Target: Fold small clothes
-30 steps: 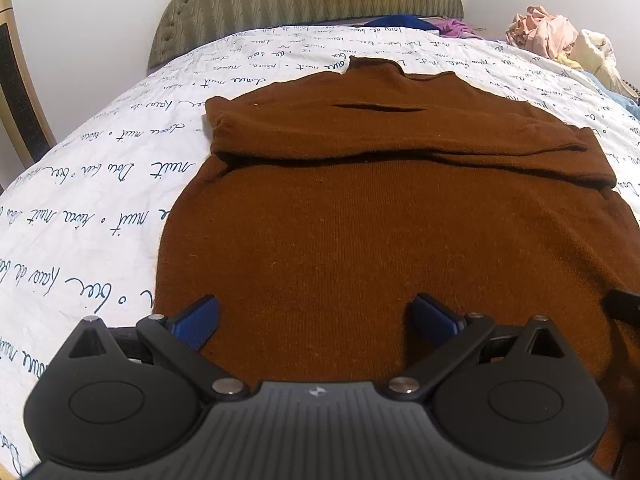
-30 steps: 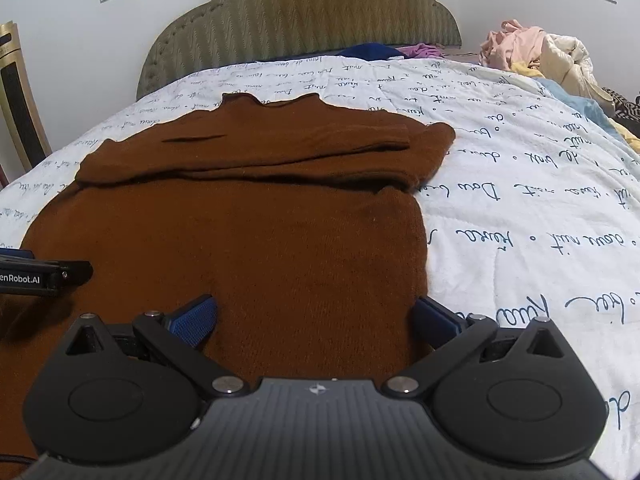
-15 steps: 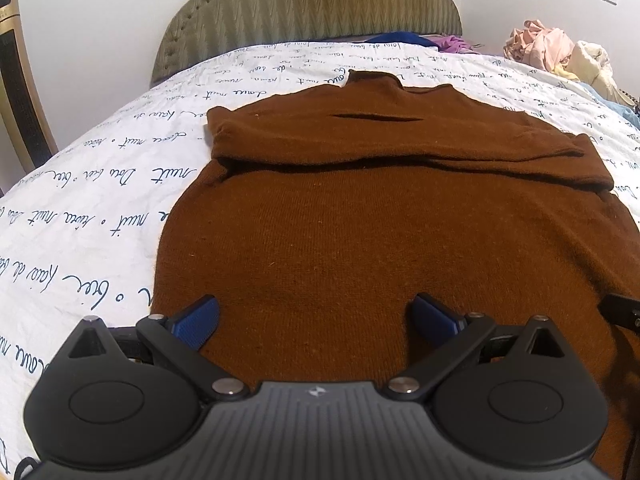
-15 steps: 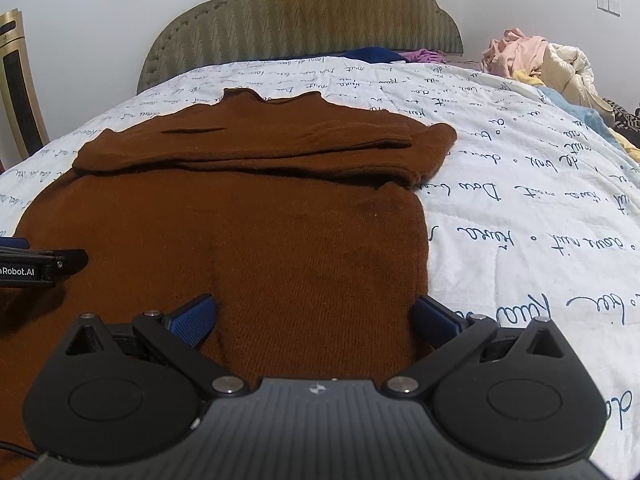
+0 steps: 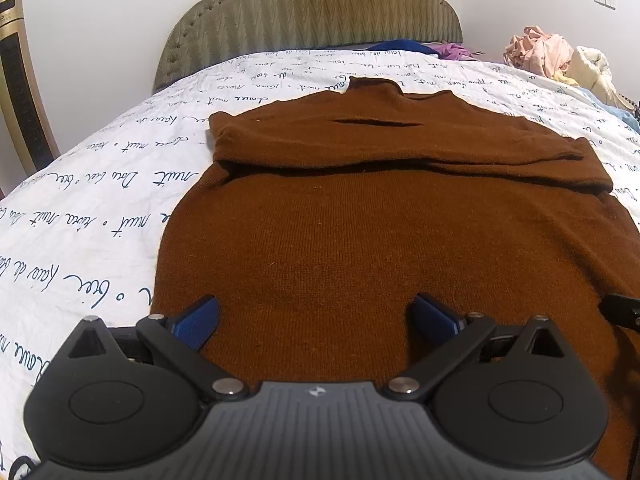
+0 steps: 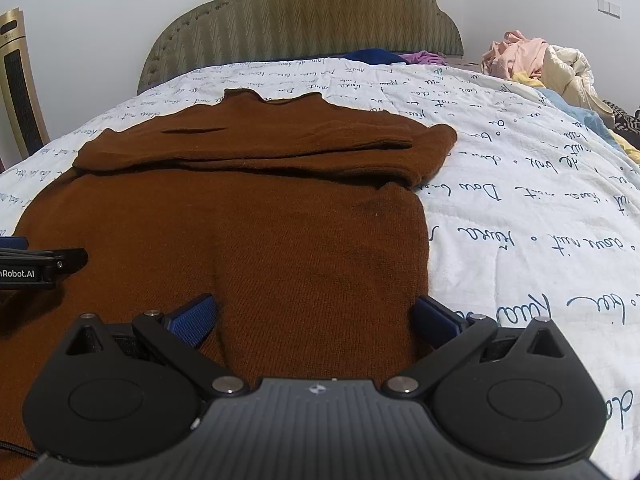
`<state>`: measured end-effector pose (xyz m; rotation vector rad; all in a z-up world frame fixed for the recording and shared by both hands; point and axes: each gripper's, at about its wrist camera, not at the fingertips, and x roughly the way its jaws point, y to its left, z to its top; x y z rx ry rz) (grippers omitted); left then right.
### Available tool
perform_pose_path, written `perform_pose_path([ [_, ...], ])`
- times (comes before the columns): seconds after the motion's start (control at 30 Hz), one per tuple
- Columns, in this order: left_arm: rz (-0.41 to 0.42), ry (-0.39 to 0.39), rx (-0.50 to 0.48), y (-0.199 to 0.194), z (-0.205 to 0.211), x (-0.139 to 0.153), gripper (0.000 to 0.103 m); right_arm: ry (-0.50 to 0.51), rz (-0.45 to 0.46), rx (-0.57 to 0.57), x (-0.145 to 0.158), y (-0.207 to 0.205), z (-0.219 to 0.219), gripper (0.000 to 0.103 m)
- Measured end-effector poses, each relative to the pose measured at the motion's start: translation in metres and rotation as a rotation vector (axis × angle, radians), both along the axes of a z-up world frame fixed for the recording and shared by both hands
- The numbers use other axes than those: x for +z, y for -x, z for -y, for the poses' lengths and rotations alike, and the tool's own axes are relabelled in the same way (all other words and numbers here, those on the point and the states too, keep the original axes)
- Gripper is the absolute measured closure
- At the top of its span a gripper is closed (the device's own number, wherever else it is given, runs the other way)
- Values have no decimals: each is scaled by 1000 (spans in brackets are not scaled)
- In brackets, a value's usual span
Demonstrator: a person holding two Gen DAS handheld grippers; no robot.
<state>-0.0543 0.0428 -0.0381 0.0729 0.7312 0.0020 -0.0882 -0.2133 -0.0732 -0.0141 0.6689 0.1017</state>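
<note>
A brown knit sweater (image 5: pixel 380 220) lies flat on the bed, collar toward the headboard, both sleeves folded across the chest. It also shows in the right wrist view (image 6: pixel 248 224). My left gripper (image 5: pixel 316 316) is open and empty, low over the sweater's near left part. My right gripper (image 6: pixel 316 316) is open and empty, low over the near right part, its right finger (image 6: pixel 436 318) at the sweater's right edge. The left gripper's side shows in the right wrist view (image 6: pixel 36 266); the right gripper's tip shows in the left wrist view (image 5: pixel 622 310).
The bed has a white cover with blue script (image 5: pixel 100 208) and a padded olive headboard (image 6: pixel 304 16). A heap of pink and cream clothes (image 6: pixel 536 60) lies at the far right. Blue and purple garments (image 6: pixel 384 56) lie by the headboard. A gold-framed stand (image 6: pixel 18 84) stands left.
Both grippers have tilted up a little and eased back, so the headboard and wall show more. Both stay open. The sweater has not moved.
</note>
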Motion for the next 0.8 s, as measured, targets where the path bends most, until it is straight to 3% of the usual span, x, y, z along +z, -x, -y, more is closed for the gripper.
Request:
perform_pose_path([
  [0.23,-12,10,-70,12,-12,15,0,-35,11,7,8,11,5,0],
  [0.4,12,-34,-90,40,-28,30,0,-63,15,33,16,31,16,0],
  [0.63,-46,42,-13,56,-54,30,0,-103,29,71,26,57,21,0],
  [0.8,-65,46,-14,62,-54,29,0,-64,5,117,29,66,16,0],
])
